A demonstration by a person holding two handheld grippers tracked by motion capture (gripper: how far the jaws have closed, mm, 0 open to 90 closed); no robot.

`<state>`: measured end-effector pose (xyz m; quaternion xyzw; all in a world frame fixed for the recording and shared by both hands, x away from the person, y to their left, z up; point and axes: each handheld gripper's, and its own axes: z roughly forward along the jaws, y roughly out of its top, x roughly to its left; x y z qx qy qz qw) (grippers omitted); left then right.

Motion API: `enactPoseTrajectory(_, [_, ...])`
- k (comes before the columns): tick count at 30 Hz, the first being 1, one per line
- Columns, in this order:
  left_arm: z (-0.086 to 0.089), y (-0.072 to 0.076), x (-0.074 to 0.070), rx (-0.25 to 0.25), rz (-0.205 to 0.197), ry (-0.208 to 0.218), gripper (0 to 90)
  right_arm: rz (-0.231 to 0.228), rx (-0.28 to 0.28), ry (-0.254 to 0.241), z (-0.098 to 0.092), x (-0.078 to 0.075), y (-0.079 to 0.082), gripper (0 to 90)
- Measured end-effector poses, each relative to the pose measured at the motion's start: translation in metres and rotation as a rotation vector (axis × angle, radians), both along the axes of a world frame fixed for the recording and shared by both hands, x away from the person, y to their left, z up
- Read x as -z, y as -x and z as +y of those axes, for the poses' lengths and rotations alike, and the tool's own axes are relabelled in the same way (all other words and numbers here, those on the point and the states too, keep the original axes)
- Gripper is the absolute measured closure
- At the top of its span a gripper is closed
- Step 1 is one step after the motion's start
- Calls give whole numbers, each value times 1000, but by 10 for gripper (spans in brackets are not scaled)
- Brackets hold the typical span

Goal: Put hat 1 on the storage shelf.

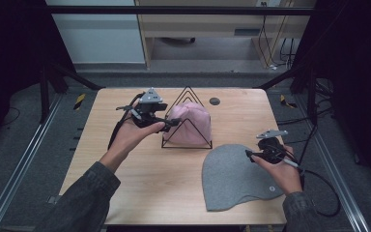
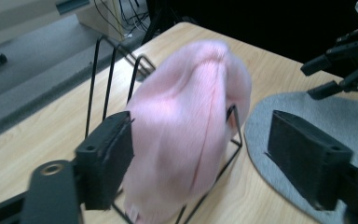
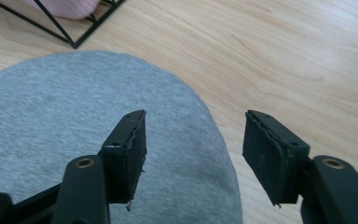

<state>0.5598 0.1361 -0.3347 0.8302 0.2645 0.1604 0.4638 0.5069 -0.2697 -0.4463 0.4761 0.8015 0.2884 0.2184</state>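
Note:
A pink knit hat (image 1: 193,123) is draped over a black wire triangle rack (image 1: 187,92) at the middle back of the wooden table (image 1: 140,183). My left gripper (image 1: 171,123) is at the hat's left side. In the left gripper view its jaws stand open on either side of the pink hat (image 2: 191,116), and the right pad is well clear of it. A grey hat (image 1: 232,174) lies flat at the front right. My right gripper (image 1: 249,155) hovers open over that grey hat's right edge (image 3: 51,116), with nothing between its pads.
A small dark round hole (image 1: 214,101) sits in the tabletop behind the rack. Bare wood lies left of the rack and along the front left. Black frame bars and cables surround the table, with carpet floor beyond the edges.

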Motion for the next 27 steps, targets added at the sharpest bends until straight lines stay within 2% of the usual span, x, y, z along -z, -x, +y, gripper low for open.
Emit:
enactPoseTrajectory(7, [26,8,19,-17,27,10,139,30,23,-19,-8,4,-2,354])
enactPoseTrajectory(11, [37,12,39,-25,48,-34,126,45,23,-23,-9,8,-3,386])
enactPoseTrajectory(13, [42,14,50,-26,68,-38,125,51,19,-18,-9,10,-3,412])
enactPoseTrajectory(19, [49,22,76,-34,107,-52,124,74,25,-32,-9,16,-6,462])
enactPoseTrajectory(23, [49,26,88,-35,126,-63,121,86,19,-30,-9,18,-6,492])
enactPoseTrajectory(27, [48,30,97,-35,138,-94,120,100,19,-32,-8,21,-8,501])
